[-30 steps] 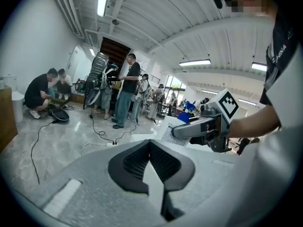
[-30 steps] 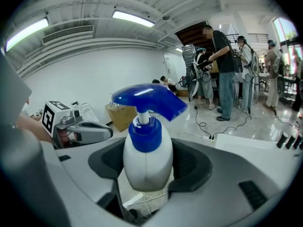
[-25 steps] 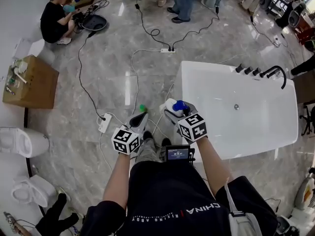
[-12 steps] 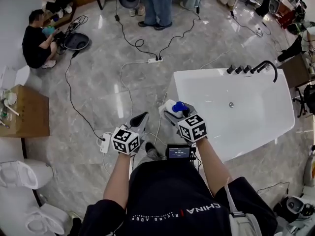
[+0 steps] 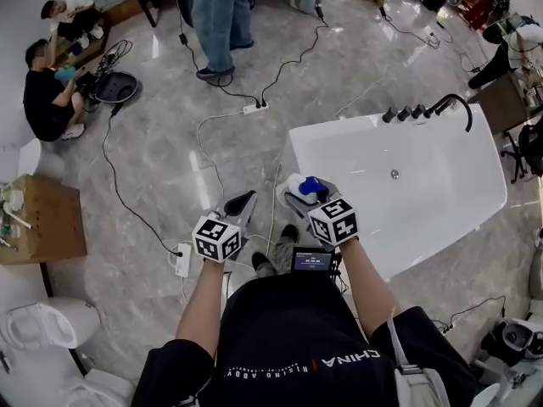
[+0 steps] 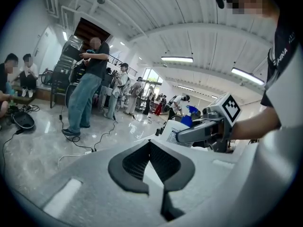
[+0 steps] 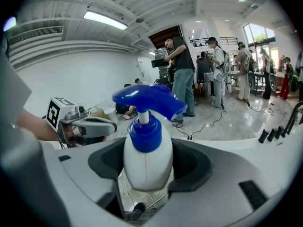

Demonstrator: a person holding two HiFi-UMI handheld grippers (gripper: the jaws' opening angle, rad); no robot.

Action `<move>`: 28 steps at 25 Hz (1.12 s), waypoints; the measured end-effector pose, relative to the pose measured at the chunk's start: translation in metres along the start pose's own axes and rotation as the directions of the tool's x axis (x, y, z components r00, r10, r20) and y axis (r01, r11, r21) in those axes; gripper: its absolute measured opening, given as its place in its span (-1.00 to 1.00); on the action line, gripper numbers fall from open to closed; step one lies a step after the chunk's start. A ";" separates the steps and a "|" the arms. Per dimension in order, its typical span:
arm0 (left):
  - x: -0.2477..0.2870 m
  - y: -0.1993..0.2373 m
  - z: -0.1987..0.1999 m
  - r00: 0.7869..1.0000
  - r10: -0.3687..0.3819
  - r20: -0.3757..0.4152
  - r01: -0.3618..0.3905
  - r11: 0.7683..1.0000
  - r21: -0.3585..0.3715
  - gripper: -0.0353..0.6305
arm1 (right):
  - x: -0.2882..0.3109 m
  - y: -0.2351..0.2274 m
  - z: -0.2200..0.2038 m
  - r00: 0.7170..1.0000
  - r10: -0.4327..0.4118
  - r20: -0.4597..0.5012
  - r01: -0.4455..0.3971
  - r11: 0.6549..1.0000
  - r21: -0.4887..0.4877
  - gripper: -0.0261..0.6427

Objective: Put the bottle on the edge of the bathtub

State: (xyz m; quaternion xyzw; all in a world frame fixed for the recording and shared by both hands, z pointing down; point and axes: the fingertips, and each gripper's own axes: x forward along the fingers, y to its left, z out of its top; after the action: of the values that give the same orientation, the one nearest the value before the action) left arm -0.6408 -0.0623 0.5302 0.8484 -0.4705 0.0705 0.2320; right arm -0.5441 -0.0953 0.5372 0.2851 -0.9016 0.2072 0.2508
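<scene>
A white spray bottle (image 5: pixel 294 182) with a blue trigger head sits upright between the jaws of my right gripper (image 5: pixel 299 190), which is shut on its body; in the right gripper view the bottle (image 7: pixel 147 162) fills the middle between the dark pads. The white bathtub (image 5: pixel 299 155) lies just ahead and to the right, its near left corner close beside the bottle. My left gripper (image 5: pixel 245 199) hangs over the marble floor left of the tub, shut with nothing in it. The left gripper view shows its jaws (image 6: pixel 150 145) meeting, with the bottle (image 6: pixel 171 132) beyond.
Black taps (image 5: pixel 428 108) stand on the tub's far rim. Cables and power strips (image 5: pixel 181 259) trail across the floor. A person stands ahead (image 5: pixel 216 24); two people sit at the far left (image 5: pixel 47 96). A wooden box (image 5: pixel 42 219) and a toilet (image 5: pixel 38 329) are at the left.
Both grippers have moved forward over the floor with the bottle still held; the bathtub has come closer to the right gripper, and the standing person's legs now show nearer ahead.
</scene>
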 end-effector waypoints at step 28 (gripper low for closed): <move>0.163 0.049 0.069 0.996 -0.021 -0.083 0.031 0.992 0.122 -0.87 | 0.054 -0.184 0.034 0.996 -0.085 0.010 0.084 0.990 0.114 -0.10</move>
State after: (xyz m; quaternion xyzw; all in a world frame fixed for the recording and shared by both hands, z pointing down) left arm -0.5987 -0.2408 0.5405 0.8636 -0.4442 0.1312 0.1991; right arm -0.4804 -0.2730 0.5831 0.3384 -0.8773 0.2452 0.2359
